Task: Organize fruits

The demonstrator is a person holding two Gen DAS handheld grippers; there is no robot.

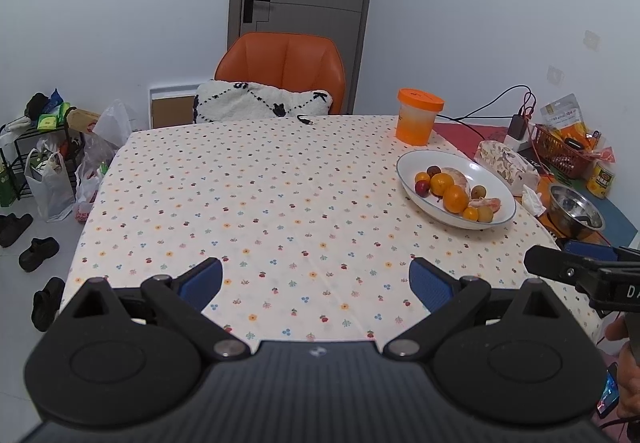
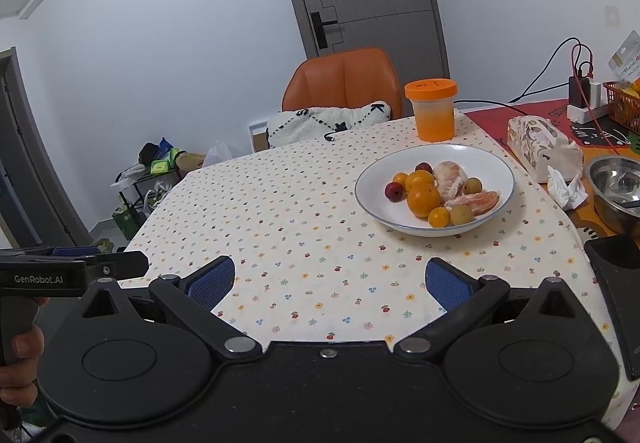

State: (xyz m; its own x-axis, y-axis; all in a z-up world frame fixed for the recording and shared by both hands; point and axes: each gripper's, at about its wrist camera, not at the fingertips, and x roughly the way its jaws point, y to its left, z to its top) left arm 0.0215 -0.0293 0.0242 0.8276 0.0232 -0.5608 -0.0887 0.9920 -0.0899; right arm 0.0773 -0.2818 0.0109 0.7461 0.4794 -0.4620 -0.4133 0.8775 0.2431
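A white bowl (image 1: 492, 179) (image 2: 472, 159) on the flowered tablecloth holds mixed fruit: oranges (image 1: 455, 198) (image 2: 423, 199), a peeled citrus (image 2: 450, 175), peeled segments (image 2: 478, 200), red plums (image 2: 393, 191) and small yellow-green fruits (image 2: 461, 214). My left gripper (image 1: 316, 281) hovers open over the near table edge, left of the bowl, with nothing between its blue pads. My right gripper (image 2: 330, 283) is also open and empty, in front of the bowl and short of it. Each gripper shows at the other view's edge.
An orange-lidded jar (image 1: 418, 117) (image 2: 434, 111) stands behind the bowl. A tissue pack (image 2: 544, 149), steel bowl (image 2: 618, 187), red basket (image 1: 560, 151) and power strip with cables sit to the right. An orange chair (image 1: 280, 71) with a cushion is at the far edge.
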